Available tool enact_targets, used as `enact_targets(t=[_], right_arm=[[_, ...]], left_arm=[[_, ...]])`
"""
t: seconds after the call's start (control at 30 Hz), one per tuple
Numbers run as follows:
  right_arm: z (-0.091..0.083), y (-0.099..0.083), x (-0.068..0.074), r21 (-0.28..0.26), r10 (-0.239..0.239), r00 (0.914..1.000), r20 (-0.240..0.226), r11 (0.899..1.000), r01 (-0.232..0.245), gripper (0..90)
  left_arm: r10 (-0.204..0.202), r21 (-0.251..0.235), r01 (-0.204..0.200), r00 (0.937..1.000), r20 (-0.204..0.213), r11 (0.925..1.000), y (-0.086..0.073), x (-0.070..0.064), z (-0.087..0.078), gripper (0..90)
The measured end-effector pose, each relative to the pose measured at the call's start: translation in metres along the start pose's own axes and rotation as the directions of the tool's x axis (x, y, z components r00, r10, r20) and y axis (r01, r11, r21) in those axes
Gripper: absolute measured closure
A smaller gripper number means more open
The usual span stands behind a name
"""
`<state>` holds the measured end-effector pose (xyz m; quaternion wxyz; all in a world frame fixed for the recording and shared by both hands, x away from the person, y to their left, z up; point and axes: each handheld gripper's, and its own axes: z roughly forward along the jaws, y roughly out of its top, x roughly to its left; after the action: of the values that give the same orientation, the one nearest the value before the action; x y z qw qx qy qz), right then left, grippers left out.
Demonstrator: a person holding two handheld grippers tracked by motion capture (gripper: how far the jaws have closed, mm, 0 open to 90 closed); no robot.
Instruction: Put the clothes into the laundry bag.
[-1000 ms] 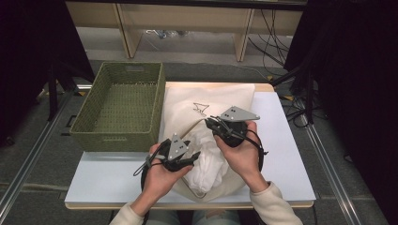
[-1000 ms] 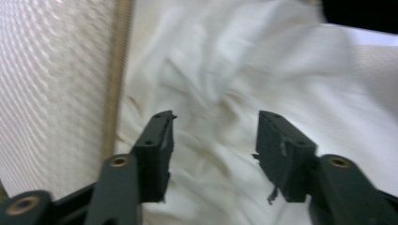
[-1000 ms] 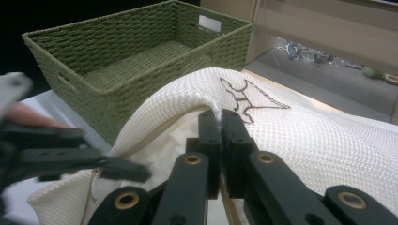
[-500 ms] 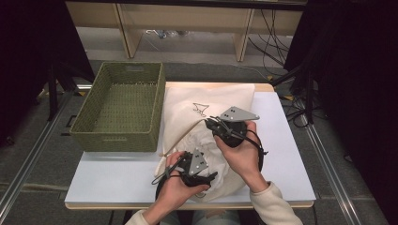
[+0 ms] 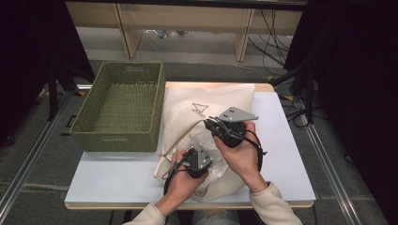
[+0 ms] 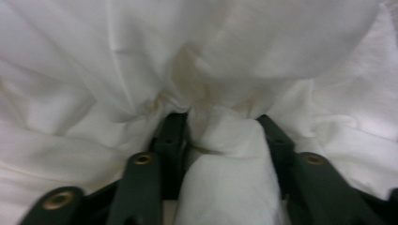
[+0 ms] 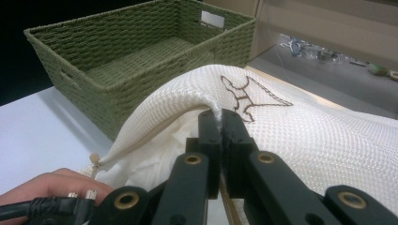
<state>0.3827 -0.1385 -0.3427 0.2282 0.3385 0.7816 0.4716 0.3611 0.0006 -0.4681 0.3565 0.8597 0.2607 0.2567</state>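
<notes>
The mesh laundry bag (image 5: pixel 206 117) lies on the white surface (image 5: pixel 108 176), just right of the green woven basket (image 5: pixel 119 108), with its open end toward the person. The right gripper (image 5: pixel 210 123) has its jaws pressed together on the bag's upper rim and holds that edge lifted, so the mouth gapes; a small stitched outline shows on the mesh just past the jaws. The left gripper (image 5: pixel 205 172) sits inside the mouth, down among white cloth (image 6: pixel 225 56). Its jaws stand partly apart with a fold of that cloth bunched between them and touching both. The left hand (image 5: pixel 180 180) rests at the near edge of the bag.
</notes>
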Motion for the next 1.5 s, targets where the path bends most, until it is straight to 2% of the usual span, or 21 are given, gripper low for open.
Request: enact_targets(t=[0.03, 0.1, 0.17, 0.23, 0.27, 0.3, 0.37, 0.53, 0.57, 0.6, 0.63, 0.67, 0.8, 0.83, 0.93, 1.0, 1.13, 1.33, 1.37, 1.4, 1.5], right_arm=[[0.000, 0.000, 0.000, 0.000, 0.001, 1.0000, 0.002, 1.000, -0.001, 88.7], [0.000, 0.000, 0.001, -0.003, 0.002, 1.0000, 0.003, 1.000, -0.002, 88.7], [0.000, 0.000, 0.001, -0.004, 0.002, 1.0000, 0.003, 1.000, -0.002, 88.7], [0.000, 0.000, 0.001, -0.005, 0.000, 1.0000, 0.005, 1.000, 0.000, 88.7], [0.000, 0.000, 0.001, -0.006, 0.001, 1.0000, 0.006, 1.000, -0.001, 88.7], [0.000, 0.000, 0.000, -0.006, -0.001, 1.0000, 0.005, 1.000, 0.001, 88.7], [0.000, 0.000, 0.000, -0.008, 0.002, 1.0000, 0.006, 1.000, -0.002, 88.7], [0.000, 0.000, 0.000, -0.015, 0.009, 1.0000, -0.004, 1.000, -0.009, 88.7], [-0.001, 0.000, -0.001, -0.012, -0.005, 0.9999, 0.010, 1.000, 0.005, 88.7], [-0.001, 0.000, 0.000, -0.012, -0.001, 1.0000, 0.008, 1.000, 0.001, 88.7], [-0.001, 0.000, 0.000, -0.011, 0.003, 1.0000, 0.004, 1.000, -0.003, 88.7], [0.000, 0.000, 0.000, -0.019, 0.004, 1.0000, -0.004, 1.000, -0.004, 88.7], [-0.001, 0.001, 0.001, -0.022, 0.002, 1.0000, 0.004, 1.000, -0.002, 88.7], [-0.002, 0.001, 0.001, -0.030, -0.007, 0.9998, 0.016, 1.000, 0.008, 88.7], [-0.002, 0.002, 0.003, -0.035, -0.003, 1.0000, 0.002, 0.999, 0.003, 88.7], [-0.003, 0.003, 0.004, -0.039, -0.003, 1.0000, -0.001, 0.999, 0.003, 88.8], [-0.007, 0.005, 0.004, -0.055, -0.014, 0.9999, 0.000, 0.998, 0.014, 88.8], [-0.005, 0.004, 0.004, -0.058, 0.000, 1.0000, 0.003, 0.998, 0.000, 88.7], [-0.005, 0.004, 0.003, -0.054, -0.004, 1.0000, 0.003, 0.999, 0.004, 88.7], [-0.006, 0.004, 0.002, -0.059, -0.017, 0.9997, 0.015, 0.998, 0.018, 88.7], [-0.007, 0.005, 0.002, -0.064, -0.005, 1.0000, 0.001, 0.998, 0.005, 88.7]], left_arm=[[-0.033, -0.023, 0.033, 0.9995, -0.002, 0.9992, -0.001, -0.001, 0.002, 65.6], [-0.025, -0.012, 0.025, 0.9997, 0.002, 0.9996, 0.000, 0.003, 0.001, 71.7], [-0.118, -0.080, 0.118, 0.9929, -0.003, 0.9898, 0.000, 0.003, 0.002, 76.5], [-0.123, -0.093, 0.122, 0.9923, -0.010, 0.9882, 0.000, 0.005, 0.001, 79.0], [-0.086, -0.066, 0.085, 0.9963, -0.010, 0.9942, -0.001, 0.008, -0.002, 79.6], [-0.143, -0.095, 0.143, 0.9897, 0.009, 0.9852, -0.001, 0.006, -0.001, 80.1], [-0.115, -0.085, 0.114, 0.9934, -0.003, 0.9898, -0.001, 0.009, -0.003, 80.8], [-0.133, -0.104, 0.132, 0.9911, 0.003, 0.9857, -0.001, 0.009, -0.006, 81.6], [-0.172, -0.134, 0.171, 0.9850, 0.003, 0.9760, -0.001, 0.008, -0.005, 81.7], [-0.180, -0.143, 0.178, 0.9837, -0.001, 0.9736, -0.001, 0.008, -0.005, 81.9], [-0.165, -0.133, 0.164, 0.9863, 0.003, 0.9774, -0.001, 0.011, -0.007, 82.0], [-0.181, -0.145, 0.179, 0.9834, -0.004, 0.9731, -0.001, 0.011, -0.007, 82.2], [-0.190, -0.155, 0.187, 0.9818, -0.005, 0.9702, -0.001, 0.015, -0.011, 82.4], [-0.136, -0.116, 0.134, 0.9907, -0.004, 0.9841, -0.001, 0.020, -0.015, 82.5], [-0.153, -0.134, 0.150, 0.9882, -0.012, 0.9795, 0.000, 0.023, -0.015, 82.5], [-0.144, -0.128, 0.141, 0.9894, -0.017, 0.9816, 0.001, 0.027, -0.018, 82.5], [-0.179, -0.158, 0.170, 0.9831, -0.041, 0.9726, 0.002, 0.036, -0.018, 82.6], [-0.160, -0.125, 0.151, 0.9852, -0.061, 0.9805, 0.000, 0.041, -0.008, 82.2], [-0.173, -0.130, 0.165, 0.9833, -0.055, 0.9777, -0.001, 0.039, -0.006, 81.9], [-0.218, -0.163, 0.207, 0.9746, -0.051, 0.9646, -0.001, 0.035, -0.003, 81.3], [-0.148, -0.127, 0.143, 0.9884, -0.034, 0.9816, -0.002, 0.036, -0.011, 76.4]])
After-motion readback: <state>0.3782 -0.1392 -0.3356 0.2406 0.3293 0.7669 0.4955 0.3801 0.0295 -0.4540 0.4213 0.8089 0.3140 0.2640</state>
